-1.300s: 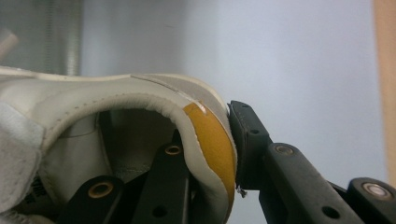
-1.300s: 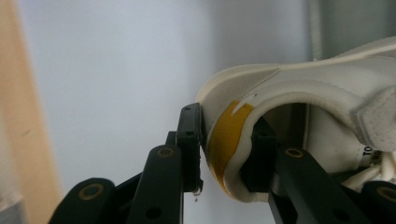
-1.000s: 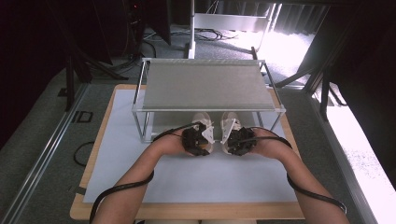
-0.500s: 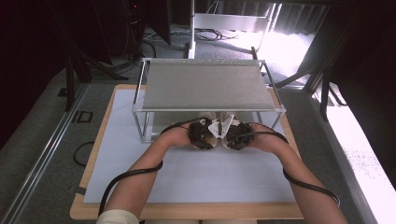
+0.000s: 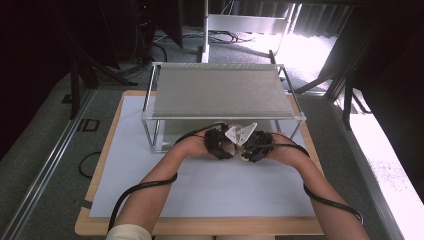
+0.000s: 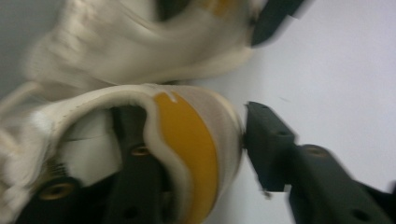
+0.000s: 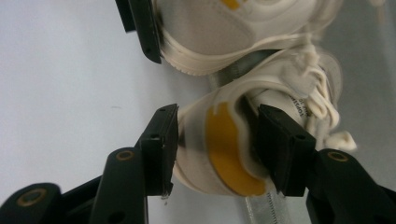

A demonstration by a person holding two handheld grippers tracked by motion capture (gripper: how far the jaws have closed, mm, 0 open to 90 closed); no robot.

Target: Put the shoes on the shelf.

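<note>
Two white sneakers with yellow heel linings lie side by side on the white mat. In the left gripper view, my left gripper (image 6: 194,122) is shut on the heel of one sneaker (image 6: 222,126), with one jaw inside the shoe and one outside. My right gripper (image 7: 217,116) grips the heel of the other sneaker (image 7: 224,156) the same way, and the first sneaker (image 7: 219,28) lies just beyond it. In the high view, the left gripper (image 5: 220,142) and right gripper (image 5: 255,146) sit close together at the front edge of a metal shelf (image 5: 220,92), which hides the shoes.
The shelf is a low grey rack on thin metal legs (image 5: 150,135), standing at the back of the white mat (image 5: 210,185) on a wooden table (image 5: 100,170). Black cables (image 5: 145,187) trail from both grippers along the forearms.
Both hands have drawn closer together and pushed slightly forward. The white shoes, seen ahead of the grippers a second ago, have slid beneath the shelf's front edge.
</note>
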